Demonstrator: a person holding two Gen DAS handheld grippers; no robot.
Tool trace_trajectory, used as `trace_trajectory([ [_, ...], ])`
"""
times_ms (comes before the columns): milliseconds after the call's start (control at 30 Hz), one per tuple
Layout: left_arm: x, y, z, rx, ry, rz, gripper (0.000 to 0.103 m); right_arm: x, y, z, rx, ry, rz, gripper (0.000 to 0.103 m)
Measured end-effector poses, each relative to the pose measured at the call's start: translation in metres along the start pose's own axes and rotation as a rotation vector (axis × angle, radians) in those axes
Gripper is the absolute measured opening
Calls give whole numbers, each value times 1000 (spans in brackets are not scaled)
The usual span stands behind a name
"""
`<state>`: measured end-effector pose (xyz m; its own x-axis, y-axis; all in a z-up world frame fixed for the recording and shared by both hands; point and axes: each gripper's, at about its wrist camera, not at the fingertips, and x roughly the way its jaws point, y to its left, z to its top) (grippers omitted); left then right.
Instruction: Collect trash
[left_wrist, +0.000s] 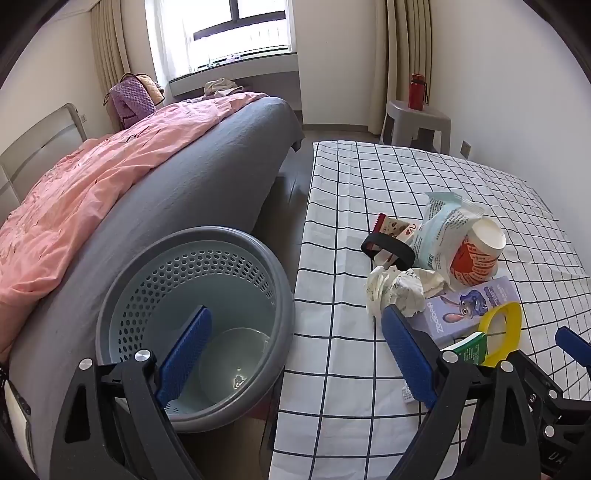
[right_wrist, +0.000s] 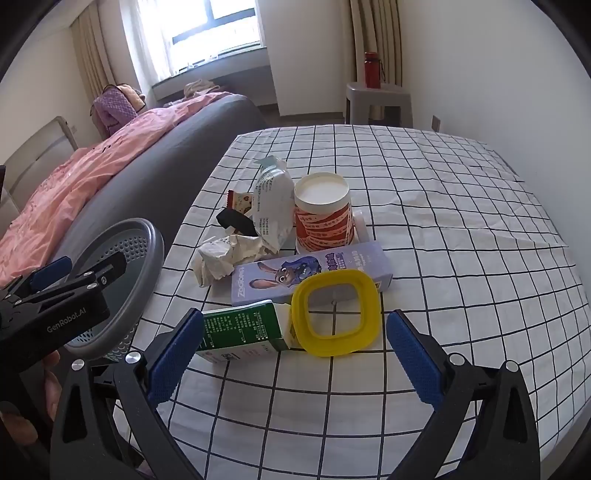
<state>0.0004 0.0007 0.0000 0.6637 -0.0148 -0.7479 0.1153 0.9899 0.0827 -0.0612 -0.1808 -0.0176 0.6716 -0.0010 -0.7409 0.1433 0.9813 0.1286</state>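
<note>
Trash lies heaped on the counter under a white cloth with a black grid (right_wrist: 443, 206): a crumpled ball of white paper (right_wrist: 221, 254), a pale plastic wrapper with printed text (right_wrist: 275, 199), a small red snack wrapper (right_wrist: 240, 201), a black band (right_wrist: 236, 221), an orange-and-white paper cup (right_wrist: 321, 218) standing upside down, a lilac cardboard box with a cartoon rabbit (right_wrist: 314, 273), a green-and-white carton (right_wrist: 243, 328) lying on its side, and a yellow plastic ring (right_wrist: 336, 312) touching the carton's end and overlapping the box.

The right claw (right_wrist: 291, 358) hangs above the near edge of the heap with its jaws wide apart — the carton and ring sit just beyond its blue pads (right_wrist: 173, 354), nothing pinched.

The left claw (left_wrist: 295, 354) is also spread wide and grips nothing; one finger shows over the round grey bin with a perforated pale-blue liner (left_wrist: 258, 243), the other over the counter edge beside the paper ball. The bin stands on the floor between the counter and a bed with a grey sheet and pink quilt (left_wrist: 110, 173), and looks empty inside. A red bottle (left_wrist: 416, 90) stands on a grey stool (left_wrist: 424, 122) by the far wall.
</note>
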Motion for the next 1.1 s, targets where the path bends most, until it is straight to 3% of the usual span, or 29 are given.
trace_trajectory([
  [1100,-14,4,-8,1,-41,1,89,-11,2,-5,9,-7,-10,97],
])
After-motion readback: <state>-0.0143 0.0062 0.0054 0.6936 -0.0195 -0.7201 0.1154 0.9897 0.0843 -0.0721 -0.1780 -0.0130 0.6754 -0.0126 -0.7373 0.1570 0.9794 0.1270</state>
